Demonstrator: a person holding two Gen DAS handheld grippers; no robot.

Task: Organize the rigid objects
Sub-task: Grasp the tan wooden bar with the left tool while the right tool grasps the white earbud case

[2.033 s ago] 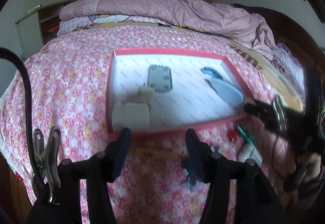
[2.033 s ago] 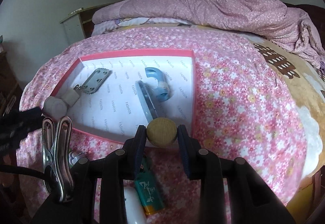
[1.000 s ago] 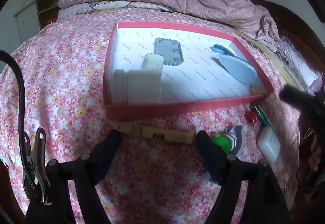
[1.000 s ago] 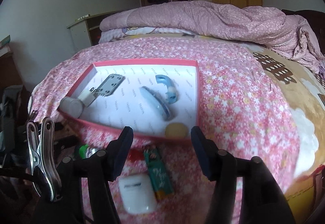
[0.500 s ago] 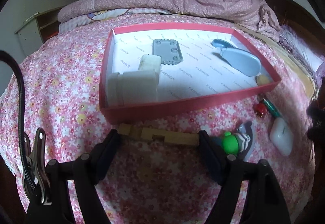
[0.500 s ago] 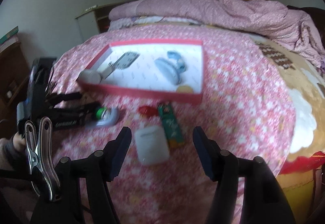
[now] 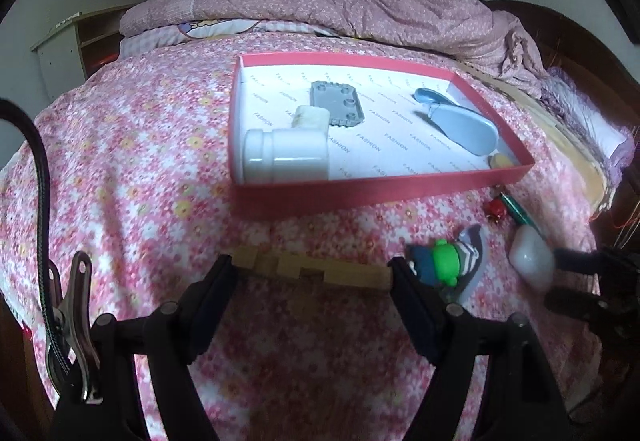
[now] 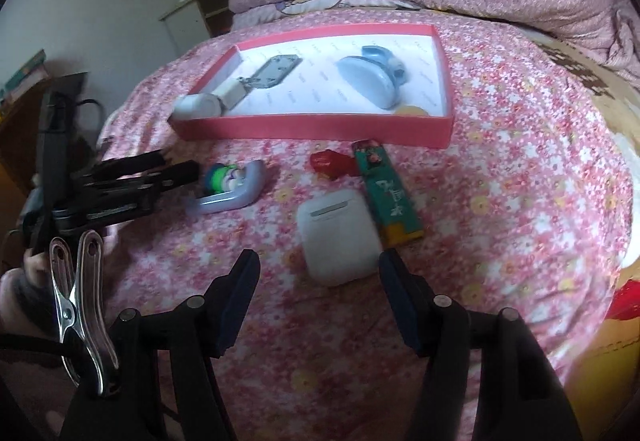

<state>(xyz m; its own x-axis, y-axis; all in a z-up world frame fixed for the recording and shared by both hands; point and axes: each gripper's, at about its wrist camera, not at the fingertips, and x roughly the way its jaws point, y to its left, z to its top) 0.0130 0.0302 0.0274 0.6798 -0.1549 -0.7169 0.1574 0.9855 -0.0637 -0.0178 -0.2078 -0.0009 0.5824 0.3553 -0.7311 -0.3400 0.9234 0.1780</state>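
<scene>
Straddling wooden block (image 7: 312,268) lengthwise: left gripper (image 7: 312,273) wide, pads at block ends, contact uncertain. Block on bedspread just short of red tray (image 7: 384,189), long axis across jaws. Right gripper (image 8: 318,277) open, empty, white earbud case (image 8: 338,235) dead ahead between fingers.

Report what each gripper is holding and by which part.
The left gripper spans the wooden puzzle piece end to end; a firm grip cannot be told. The right gripper holds nothing.

"FASHION" repeats across the box lining (image 7: 372,145) — nothing else legible.
</scene>
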